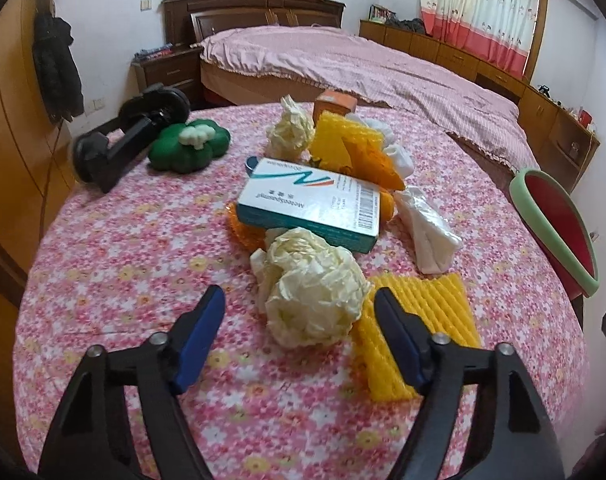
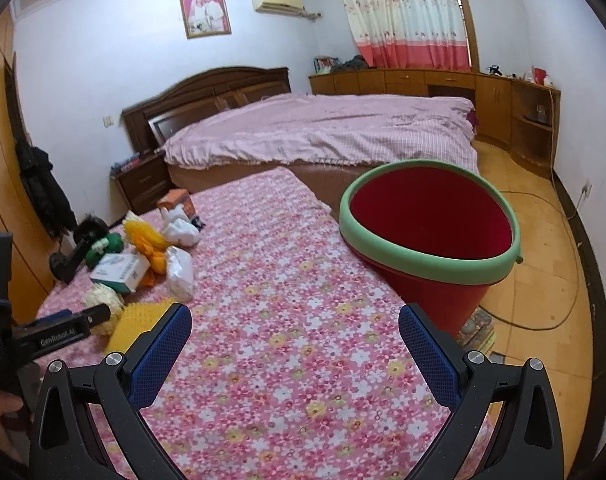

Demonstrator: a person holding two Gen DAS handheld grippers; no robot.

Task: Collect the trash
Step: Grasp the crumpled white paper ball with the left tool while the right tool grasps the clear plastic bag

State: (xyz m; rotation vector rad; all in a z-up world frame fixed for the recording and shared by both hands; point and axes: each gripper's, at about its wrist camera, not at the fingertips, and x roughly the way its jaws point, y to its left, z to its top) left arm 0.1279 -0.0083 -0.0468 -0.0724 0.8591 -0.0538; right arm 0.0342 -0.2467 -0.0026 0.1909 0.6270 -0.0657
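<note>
A: Left wrist view: left hand-held gripper (image 1: 299, 312) spread around a crumpled paper ball (image 1: 313, 286) on the counter (image 1: 143, 240), not pinching.

B: Next, squeeze, then carry to the red bucket (image 2: 431, 240) (counter's right edge).

Pink flowered cloth (image 1: 143, 240) on the desk; cream paper ball (image 1: 315, 300); yellow ribbed foam (image 1: 435, 304); red bucket (image 2: 431, 216), green rim.

- Bed (image 2: 319, 132) with pink cover, dark wooden headboard (image 2: 207, 92), against the far wall.
- Low wooden cabinets (image 2: 431, 80) under a curtained window (image 2: 407, 12), far right.
- Tiled floor (image 2: 535, 248).
</note>
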